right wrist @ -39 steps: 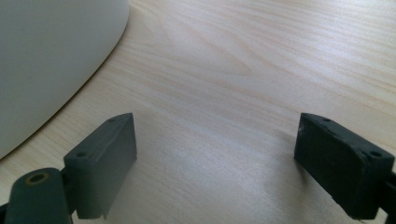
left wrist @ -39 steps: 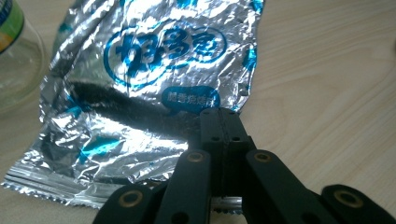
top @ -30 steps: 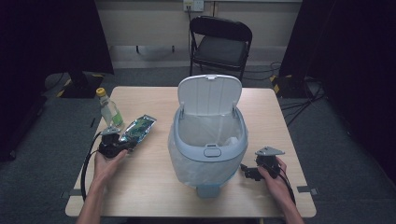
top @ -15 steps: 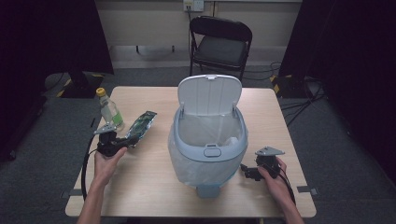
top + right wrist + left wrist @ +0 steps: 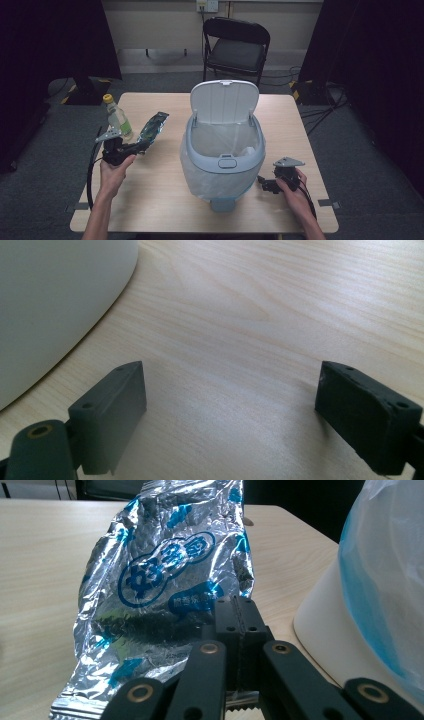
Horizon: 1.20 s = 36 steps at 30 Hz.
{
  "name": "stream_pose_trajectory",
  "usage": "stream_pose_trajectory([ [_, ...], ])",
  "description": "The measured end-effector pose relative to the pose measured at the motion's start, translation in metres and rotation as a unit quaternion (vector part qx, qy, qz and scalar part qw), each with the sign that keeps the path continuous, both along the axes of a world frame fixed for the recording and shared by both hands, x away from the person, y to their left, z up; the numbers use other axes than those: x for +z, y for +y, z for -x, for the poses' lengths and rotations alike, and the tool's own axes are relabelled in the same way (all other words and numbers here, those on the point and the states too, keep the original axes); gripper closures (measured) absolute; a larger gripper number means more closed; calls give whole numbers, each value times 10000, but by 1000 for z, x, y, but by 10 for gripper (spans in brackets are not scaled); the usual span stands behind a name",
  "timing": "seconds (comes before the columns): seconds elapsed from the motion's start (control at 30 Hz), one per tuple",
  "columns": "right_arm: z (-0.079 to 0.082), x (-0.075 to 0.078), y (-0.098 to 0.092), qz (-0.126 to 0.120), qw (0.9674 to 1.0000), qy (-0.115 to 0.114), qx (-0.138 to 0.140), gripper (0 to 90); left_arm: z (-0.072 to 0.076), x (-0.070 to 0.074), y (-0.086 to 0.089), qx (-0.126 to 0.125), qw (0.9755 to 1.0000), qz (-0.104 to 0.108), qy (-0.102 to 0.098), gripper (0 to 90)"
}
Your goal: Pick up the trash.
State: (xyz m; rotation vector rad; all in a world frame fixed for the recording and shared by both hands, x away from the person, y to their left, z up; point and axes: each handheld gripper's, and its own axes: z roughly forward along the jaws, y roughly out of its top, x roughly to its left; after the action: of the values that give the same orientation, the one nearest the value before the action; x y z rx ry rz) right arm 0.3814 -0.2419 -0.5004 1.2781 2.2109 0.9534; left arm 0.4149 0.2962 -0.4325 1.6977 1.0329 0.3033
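Crinkled silver-and-blue foil snack wrapper (image 5: 151, 129) is clamped in left gripper (image 5: 131, 148), long axis running up & away; open pale-blue lidded bin (image 5: 223, 150) lies to its right. Right gripper (image 5: 230, 415) released, on worktop (image 5: 165, 200).

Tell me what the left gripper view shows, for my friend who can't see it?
The left tool pinches a crinkly silver and blue snack wrapper over a wooden table. A white bin with a plastic liner stands at the right.

The foil wrapper (image 5: 165, 595) hides the table behind it, and the bin (image 5: 380, 590) is cut off at right.
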Motion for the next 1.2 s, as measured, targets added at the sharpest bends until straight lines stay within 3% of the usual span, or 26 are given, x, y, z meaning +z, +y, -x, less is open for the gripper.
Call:
stream_pose_trajectory([
  [0.23,0,0,0,1,10000,-1,1,119,4,9,-3,-147,9997,113,-129,900],
  [0.37,0,0,0,-1,10000,0,1,119,8,19,-4,-157,9992,208,-298,900],
  [0.53,0,0,0,-2,10000,1,0,119,17,36,-5,-180,9974,339,-614,900],
  [0.7,0,0,0,0,10000,1,0,119,23,47,-7,-240,9957,339,-832,900],
  [0.97,0,0,0,-1,10000,1,0,119,28,59,-8,-275,9941,482,-934,900],
  [1.2,0,0,0,-1,10000,1,0,119,36,73,-9,-311,9910,531,-1190,900],
])
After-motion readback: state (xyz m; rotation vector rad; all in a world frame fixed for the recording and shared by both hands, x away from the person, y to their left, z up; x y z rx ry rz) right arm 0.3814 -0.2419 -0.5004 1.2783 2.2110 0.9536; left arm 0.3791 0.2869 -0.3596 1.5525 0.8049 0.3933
